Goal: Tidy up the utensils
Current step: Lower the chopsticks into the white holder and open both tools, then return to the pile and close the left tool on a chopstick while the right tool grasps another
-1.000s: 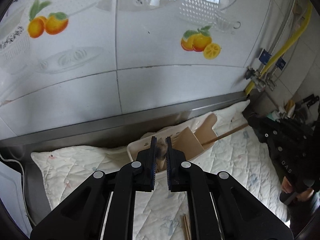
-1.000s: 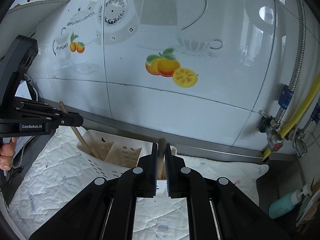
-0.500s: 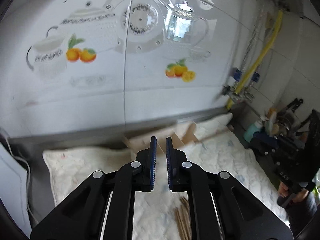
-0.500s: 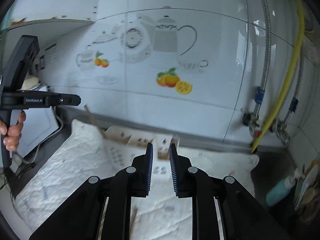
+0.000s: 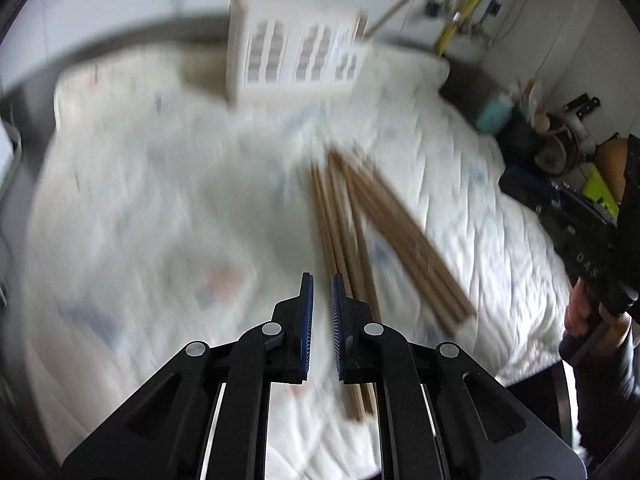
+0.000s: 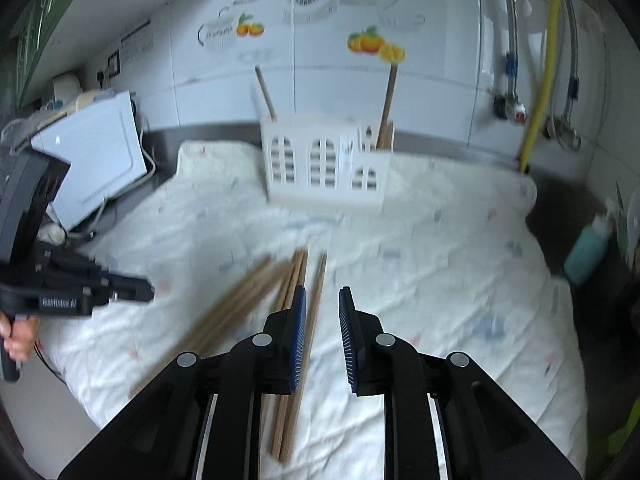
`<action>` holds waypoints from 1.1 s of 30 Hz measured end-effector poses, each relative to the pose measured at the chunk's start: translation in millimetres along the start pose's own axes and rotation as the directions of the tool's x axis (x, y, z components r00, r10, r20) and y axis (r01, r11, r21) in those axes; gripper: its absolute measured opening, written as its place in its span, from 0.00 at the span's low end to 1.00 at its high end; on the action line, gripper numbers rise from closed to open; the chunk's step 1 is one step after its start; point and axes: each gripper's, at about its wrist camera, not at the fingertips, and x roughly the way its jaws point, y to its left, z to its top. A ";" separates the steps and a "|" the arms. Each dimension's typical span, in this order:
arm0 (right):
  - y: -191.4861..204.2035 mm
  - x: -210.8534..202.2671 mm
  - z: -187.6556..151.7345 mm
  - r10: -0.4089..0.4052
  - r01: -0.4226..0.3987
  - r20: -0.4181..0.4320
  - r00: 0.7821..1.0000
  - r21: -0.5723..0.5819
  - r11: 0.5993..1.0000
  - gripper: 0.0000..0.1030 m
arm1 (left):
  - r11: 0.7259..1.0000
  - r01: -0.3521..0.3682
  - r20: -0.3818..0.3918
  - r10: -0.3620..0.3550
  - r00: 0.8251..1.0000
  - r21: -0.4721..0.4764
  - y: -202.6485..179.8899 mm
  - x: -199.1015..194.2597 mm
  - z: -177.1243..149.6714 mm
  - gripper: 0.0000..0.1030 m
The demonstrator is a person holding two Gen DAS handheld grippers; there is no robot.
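Two black tongs are mine. My left gripper (image 5: pixel 321 292) has its jaws nearly together with nothing between them; my right gripper (image 6: pixel 322 304) stands a little apart, also empty, above the bundle of long wooden chopsticks (image 6: pixel 296 320) lying loose on the white quilted cloth (image 6: pixel 440 280). Farther back, the white plastic utensil holder with arched cut-outs (image 6: pixel 324 164) stands upright near the tiled wall (image 6: pixel 432 92), wooden handles (image 6: pixel 387 108) sticking out of it. A teal bottle (image 6: pixel 588 252) sits off the cloth's right edge.
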 end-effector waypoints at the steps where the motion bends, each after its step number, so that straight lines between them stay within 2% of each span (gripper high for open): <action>1: 0.9 0.9 -6.0 0.008 -0.008 -0.009 1.000 0.010 1.000 0.16 | 1.000 0.023 -0.008 -0.023 1.000 -0.021 1.0 4.3 -9.6 0.09; 7: 6.3 3.5 -33.7 0.005 -0.003 -0.039 0.999 0.031 1.000 0.16 | 0.994 0.074 -0.026 -0.077 0.997 -0.079 -5.2 17.9 -42.7 0.09; 12: 4.8 3.1 -45.7 -0.002 0.004 -0.050 0.999 0.042 0.999 0.16 | 0.996 0.048 -0.039 -0.051 0.998 -0.078 -9.7 26.8 -50.5 0.08; 24: -0.9 7.7 -58.4 0.005 0.000 -0.072 0.997 0.075 0.997 0.16 | 0.995 0.039 -0.038 -0.043 0.998 -0.095 -1.8 29.3 -49.8 0.08; 33: 0.1 11.7 -66.1 0.010 -0.003 -0.091 0.996 0.080 0.997 0.16 | 0.998 -0.023 -0.022 0.022 1.000 -0.059 -10.6 27.6 -53.5 0.08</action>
